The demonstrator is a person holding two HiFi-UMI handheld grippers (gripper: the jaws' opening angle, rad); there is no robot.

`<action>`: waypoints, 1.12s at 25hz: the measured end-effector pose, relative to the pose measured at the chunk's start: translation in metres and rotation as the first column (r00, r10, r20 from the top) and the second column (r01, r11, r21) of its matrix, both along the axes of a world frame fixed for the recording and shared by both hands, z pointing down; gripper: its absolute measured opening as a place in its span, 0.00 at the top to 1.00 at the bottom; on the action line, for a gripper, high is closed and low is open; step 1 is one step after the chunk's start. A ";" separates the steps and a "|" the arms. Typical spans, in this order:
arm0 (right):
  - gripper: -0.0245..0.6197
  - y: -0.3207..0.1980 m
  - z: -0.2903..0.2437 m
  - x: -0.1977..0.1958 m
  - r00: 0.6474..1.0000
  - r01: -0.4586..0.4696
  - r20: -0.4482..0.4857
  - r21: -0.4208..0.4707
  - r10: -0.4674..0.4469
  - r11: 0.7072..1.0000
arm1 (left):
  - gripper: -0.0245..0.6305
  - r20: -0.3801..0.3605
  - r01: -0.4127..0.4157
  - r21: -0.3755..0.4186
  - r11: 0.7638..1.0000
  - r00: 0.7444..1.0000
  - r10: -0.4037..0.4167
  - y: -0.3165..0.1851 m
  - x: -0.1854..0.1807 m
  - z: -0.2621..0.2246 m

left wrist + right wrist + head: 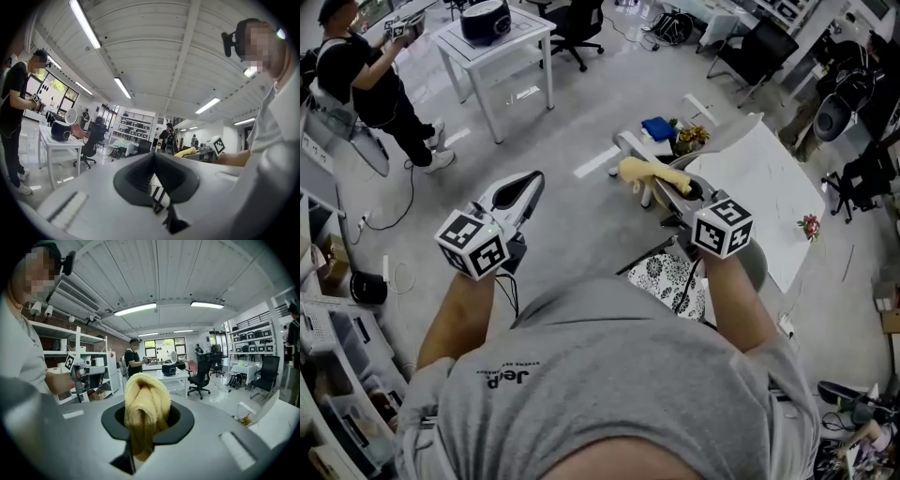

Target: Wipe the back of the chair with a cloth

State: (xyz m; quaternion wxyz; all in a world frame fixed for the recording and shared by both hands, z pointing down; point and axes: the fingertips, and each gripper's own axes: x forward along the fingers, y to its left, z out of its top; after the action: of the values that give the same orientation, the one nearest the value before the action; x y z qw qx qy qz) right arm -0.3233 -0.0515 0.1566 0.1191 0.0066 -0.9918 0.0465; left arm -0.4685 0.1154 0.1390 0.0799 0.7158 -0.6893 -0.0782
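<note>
Your grey shirt (609, 394) fills the near edge of the head view, with both forearms reaching out past it. Your right tool (678, 190) is clenched on the yellow cloth (145, 408). It is a thick, ribbed, towel-like piece, bunched into a rounded lump that bulges over the jaws, with a narrower tail hanging down between them. From above, the cloth juts out left of the tool tip, held in the air over the grey floor (572, 225). It sits just left of a large white panel (769, 178) and beyond a black-and-white patterned cushion (668, 277). Your left tool (528, 185) is off to the left, well apart from the cloth, its dark pads pressed together with nothing between them. Far left stands a white desk (530, 33) with a person in black (366, 80) beside it.
</note>
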 end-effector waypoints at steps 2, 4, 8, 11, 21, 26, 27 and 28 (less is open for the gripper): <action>0.88 0.001 0.000 0.002 1.000 -0.004 0.002 -0.005 0.004 1.000 | 0.87 -0.005 -0.004 0.001 1.000 1.000 0.004 0.000 0.000 0.001; 0.88 0.003 0.000 0.003 1.000 -0.006 0.003 -0.003 0.006 1.000 | 0.87 -0.006 -0.010 0.003 1.000 1.000 0.010 0.001 0.002 0.001; 0.88 0.008 -0.001 0.006 1.000 -0.010 0.004 0.006 0.010 1.000 | 0.87 -0.010 -0.017 0.012 1.000 1.000 0.017 0.005 0.005 -0.001; 0.88 0.011 0.003 0.007 1.000 -0.003 -0.005 0.018 0.003 1.000 | 0.87 -0.017 -0.021 0.009 1.000 1.000 0.022 0.007 0.009 0.000; 0.88 0.003 -0.001 0.015 1.000 0.000 0.004 0.025 0.000 1.000 | 0.87 -0.013 -0.035 0.001 0.999 0.999 0.035 -0.001 0.018 -0.001; 0.88 0.007 -0.004 0.012 1.000 0.007 0.005 0.038 -0.007 0.999 | 0.87 -0.014 -0.044 0.003 0.999 0.999 0.044 0.000 0.018 0.000; 0.88 0.007 -0.004 0.012 1.000 0.007 0.006 0.040 -0.008 0.999 | 0.87 -0.014 -0.044 0.003 0.999 0.999 0.044 0.000 0.019 0.000; 0.88 0.007 -0.005 0.012 1.000 0.008 0.007 0.042 -0.008 0.999 | 0.87 -0.016 -0.043 0.004 0.999 0.999 0.043 0.000 0.018 0.000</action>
State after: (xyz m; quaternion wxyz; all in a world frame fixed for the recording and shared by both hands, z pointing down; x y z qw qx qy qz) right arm -0.3116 -0.0442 0.1519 0.1156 0.0051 -0.9930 0.0254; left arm -0.4502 0.1156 0.1391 0.0857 0.7300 -0.6729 -0.0834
